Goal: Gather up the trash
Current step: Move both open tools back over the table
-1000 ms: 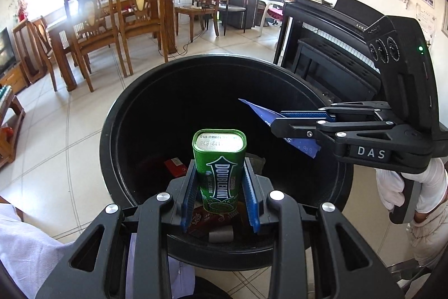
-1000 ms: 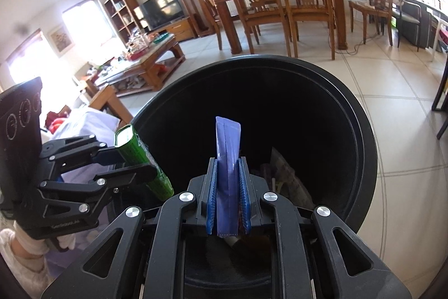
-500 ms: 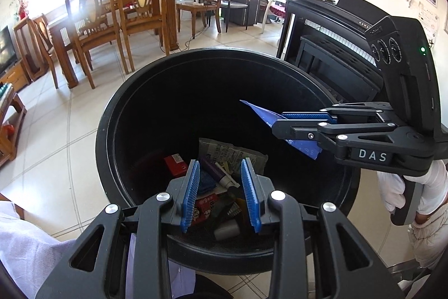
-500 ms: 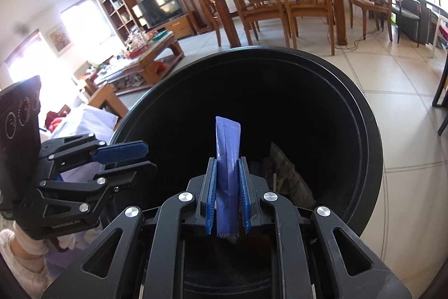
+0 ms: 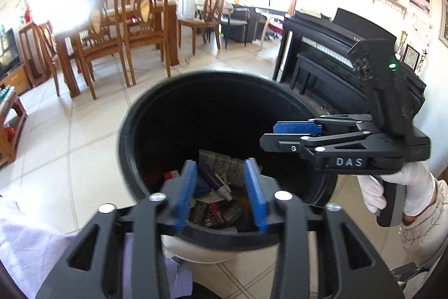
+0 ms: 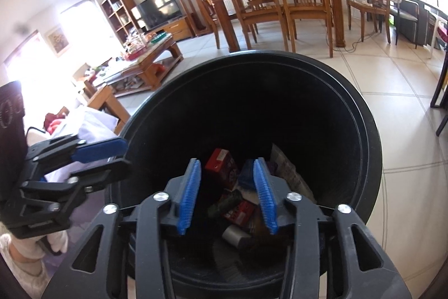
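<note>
Black bin [image 6: 369, 136] sat near; my left gripper [image 5: 221, 188] and right gripper [image 6: 228, 194] had just been opening, fingers apart, nothing between them.

Glossy black, seemingly plastic bin [image 5: 131, 142]; ribbed tool pads [image 6: 190, 195]

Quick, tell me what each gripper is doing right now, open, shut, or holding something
Left gripper: open, empty, jaws just widened above the trash bin.
Right gripper: open, empty, jaws just widened above the bin.

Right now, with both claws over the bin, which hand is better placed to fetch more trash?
Neither clearly: left claw and right claw both hang open and empty over the black bin.
</note>
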The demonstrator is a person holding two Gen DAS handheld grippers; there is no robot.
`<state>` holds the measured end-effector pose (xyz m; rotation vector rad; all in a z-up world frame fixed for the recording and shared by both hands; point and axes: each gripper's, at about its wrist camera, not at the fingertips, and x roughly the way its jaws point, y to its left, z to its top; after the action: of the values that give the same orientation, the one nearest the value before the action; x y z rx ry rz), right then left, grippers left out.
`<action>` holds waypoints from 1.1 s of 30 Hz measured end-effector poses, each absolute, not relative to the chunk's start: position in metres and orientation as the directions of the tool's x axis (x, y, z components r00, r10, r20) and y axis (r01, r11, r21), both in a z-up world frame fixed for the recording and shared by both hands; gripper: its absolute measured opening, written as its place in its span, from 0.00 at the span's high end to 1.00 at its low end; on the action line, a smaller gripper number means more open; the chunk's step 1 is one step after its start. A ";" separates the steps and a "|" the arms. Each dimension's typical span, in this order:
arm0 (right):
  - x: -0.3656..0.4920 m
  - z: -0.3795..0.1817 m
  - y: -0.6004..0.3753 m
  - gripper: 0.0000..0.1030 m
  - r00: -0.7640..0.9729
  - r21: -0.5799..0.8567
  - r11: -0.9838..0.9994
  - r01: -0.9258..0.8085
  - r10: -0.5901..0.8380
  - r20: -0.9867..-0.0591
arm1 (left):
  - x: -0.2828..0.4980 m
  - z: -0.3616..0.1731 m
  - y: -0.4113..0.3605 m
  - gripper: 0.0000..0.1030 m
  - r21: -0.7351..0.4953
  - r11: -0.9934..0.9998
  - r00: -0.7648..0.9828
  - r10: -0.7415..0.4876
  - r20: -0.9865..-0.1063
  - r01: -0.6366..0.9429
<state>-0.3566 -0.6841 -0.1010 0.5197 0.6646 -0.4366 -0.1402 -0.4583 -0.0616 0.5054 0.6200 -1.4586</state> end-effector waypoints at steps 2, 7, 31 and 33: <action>-0.354 -0.097 -0.679 0.56 0.711 0.306 0.792 0.529 -0.216 -0.669 | -0.138 -0.053 -0.442 0.43 -0.043 0.077 0.032 -0.769 -0.638 0.996; -0.335 -0.085 -0.660 0.49 0.728 0.294 0.821 0.489 -0.198 -0.656 | -0.120 -0.039 -0.401 0.33 -0.033 0.154 0.101 -0.781 -0.617 0.988; -0.173 -0.034 -0.513 0.35 0.763 0.214 0.942 0.258 -0.063 -0.643 | -0.022 -0.020 -0.225 0.07 -0.071 0.498 0.387 -0.749 -0.537 0.864; -0.162 -0.035 -0.499 0.35 0.763 0.211 0.948 0.240 -0.050 -0.644 | -0.013 -0.021 -0.211 0.07 -0.071 0.523 0.409 -0.737 -0.539 0.849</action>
<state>-0.1621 -0.4993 -0.0345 0.2904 0.6864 -0.1602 -0.0126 -0.2115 -0.0206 0.2279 0.5558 -1.0099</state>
